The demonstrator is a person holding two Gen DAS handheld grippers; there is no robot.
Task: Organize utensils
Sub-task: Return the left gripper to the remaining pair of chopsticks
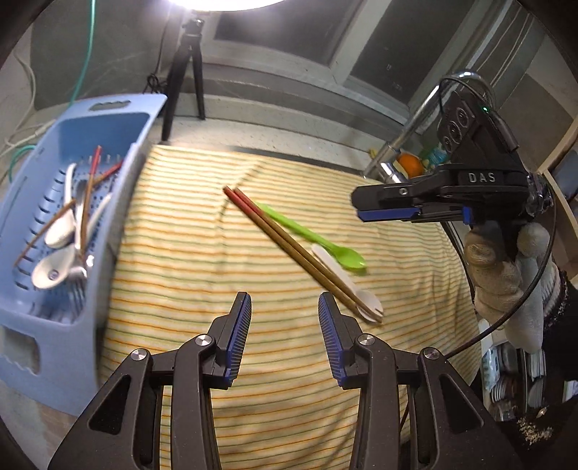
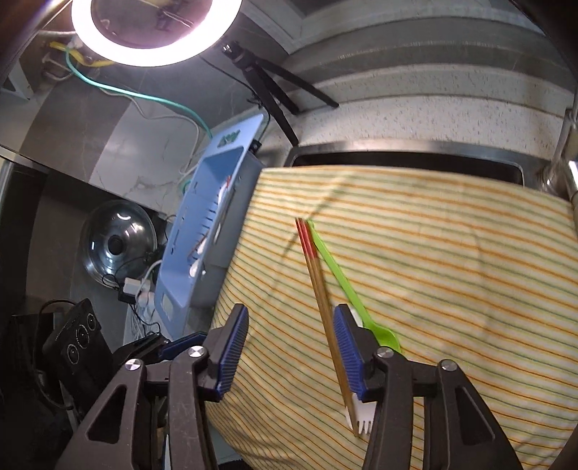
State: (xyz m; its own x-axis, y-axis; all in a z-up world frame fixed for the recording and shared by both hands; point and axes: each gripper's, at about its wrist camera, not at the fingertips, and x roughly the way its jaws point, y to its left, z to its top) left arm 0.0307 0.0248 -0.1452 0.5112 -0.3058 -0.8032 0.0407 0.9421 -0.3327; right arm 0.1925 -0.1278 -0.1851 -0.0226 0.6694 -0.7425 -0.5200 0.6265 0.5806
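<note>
Pair of chopsticks (image 1: 289,242) with red tops lying side by side, diagonal, near the middle of the striped cloth (image 1: 202,274) that covers the worktop. Thin ends resting across a white plastic fork (image 1: 346,282), tines toward the near edge of the cloth. Green plastic spoon (image 1: 318,238) just beside both, on the far-right side, handle running roughly parallel to the chopsticks and touching them near the red tops, bowl lying next to the fork's handle.

At the left edge of the cloth, blue slotted basket (image 1: 108,231), tilted in view, holding white spoons (image 1: 57,246), metal cutlery and more red-tipped chopsticks.

Left claw (image 1: 285,332) open, empty, jaws spread wide above the near part of the cloth, the fork's tines just right of its right finger. Right claw (image 2: 290,347) also open and empty, hanging over the utensils, with the chopsticks (image 2: 321,303) running between the jaws close to the right finger, the green spoon (image 2: 346,293) and fork (image 2: 361,415) partly hidden behind that finger. Same right claw seen from the left wrist view, held in a gloved hand (image 1: 505,267) above the right edge of the cloth.

Beyond the far edge, sink rim, chrome tap (image 1: 408,144), black tripod (image 1: 184,72) and ring light (image 2: 151,32).
</note>
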